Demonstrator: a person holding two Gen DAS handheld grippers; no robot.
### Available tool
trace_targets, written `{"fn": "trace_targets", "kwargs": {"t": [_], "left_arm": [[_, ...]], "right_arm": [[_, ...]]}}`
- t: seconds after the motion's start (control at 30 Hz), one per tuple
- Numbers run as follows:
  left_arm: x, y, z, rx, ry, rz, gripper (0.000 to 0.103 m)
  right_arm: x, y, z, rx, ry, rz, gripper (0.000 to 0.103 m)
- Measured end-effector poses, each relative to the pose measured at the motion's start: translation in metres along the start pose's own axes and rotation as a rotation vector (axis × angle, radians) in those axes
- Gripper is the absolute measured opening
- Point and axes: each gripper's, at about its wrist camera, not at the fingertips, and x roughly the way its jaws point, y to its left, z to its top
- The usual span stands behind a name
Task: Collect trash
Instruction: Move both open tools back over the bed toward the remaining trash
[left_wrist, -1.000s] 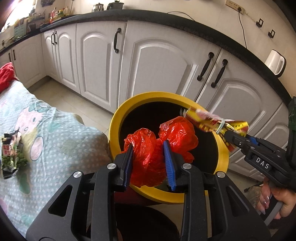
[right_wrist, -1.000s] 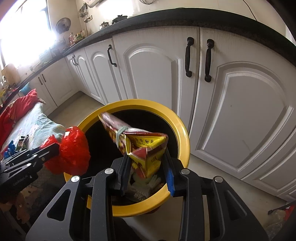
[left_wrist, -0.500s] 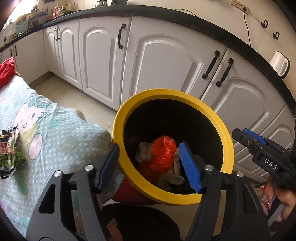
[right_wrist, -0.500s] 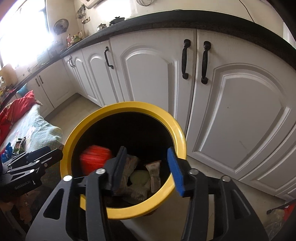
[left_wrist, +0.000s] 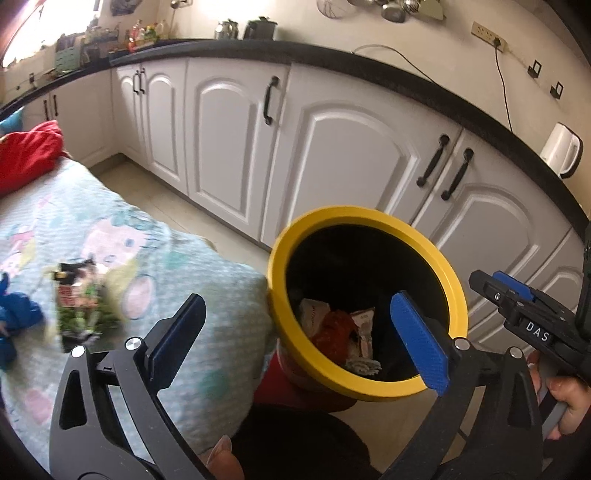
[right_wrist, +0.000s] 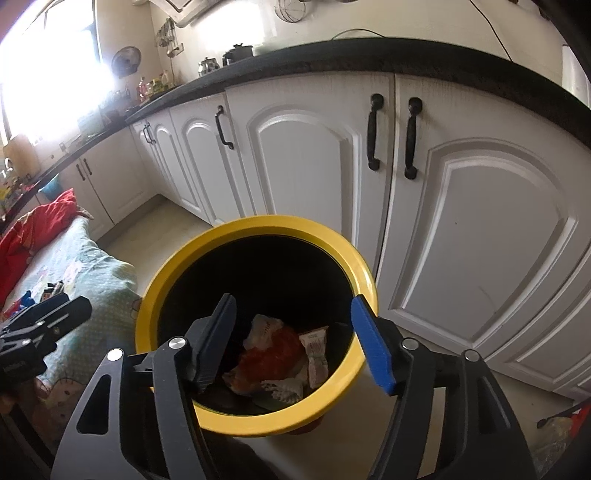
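Observation:
A yellow-rimmed bin (left_wrist: 453, 295) (right_wrist: 155, 299) stands on the floor before the white cabinets. Inside lie a red plastic bag (left_wrist: 332, 332) (right_wrist: 275, 354) and crumpled wrappers (right_wrist: 317, 354). My left gripper (left_wrist: 295, 332) is open and empty, above the bin's left rim and the bed edge. My right gripper (right_wrist: 295, 343) is open and empty over the bin mouth; it also shows at the right of the left wrist view (left_wrist: 517, 306). A green and red snack wrapper (left_wrist: 77, 299) lies on the bed cover.
The bed with a pale patterned cover (left_wrist: 155, 266) is left of the bin, with a blue item (left_wrist: 14, 317) and a red cloth (left_wrist: 26, 155) on it. White cabinet doors (right_wrist: 480, 240) stand close behind the bin. A bag of rubbish (right_wrist: 557, 428) sits on the floor at right.
Both grippers opened and let go: the red bag and the yellow-red packet dropped into the bin. The left gripper has since swung left, toward the bed.

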Motion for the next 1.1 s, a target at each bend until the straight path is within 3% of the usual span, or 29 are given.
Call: {"fn": "trace_targets", "kwargs": {"t": [0.63,1.1], "left_arm": [[-0.070,0.054,-0.001,-0.080,-0.122,0.085,0.092],[-0.116,0.104,-0.017,-0.125,-0.177,0.186,0.092]], "right_arm": [[-0.027,0.045,0.007,-0.073,-0.044,0.075,0.065],[-0.050,0.113,0.008,-0.187,-0.060,0.202,0.067]]}}
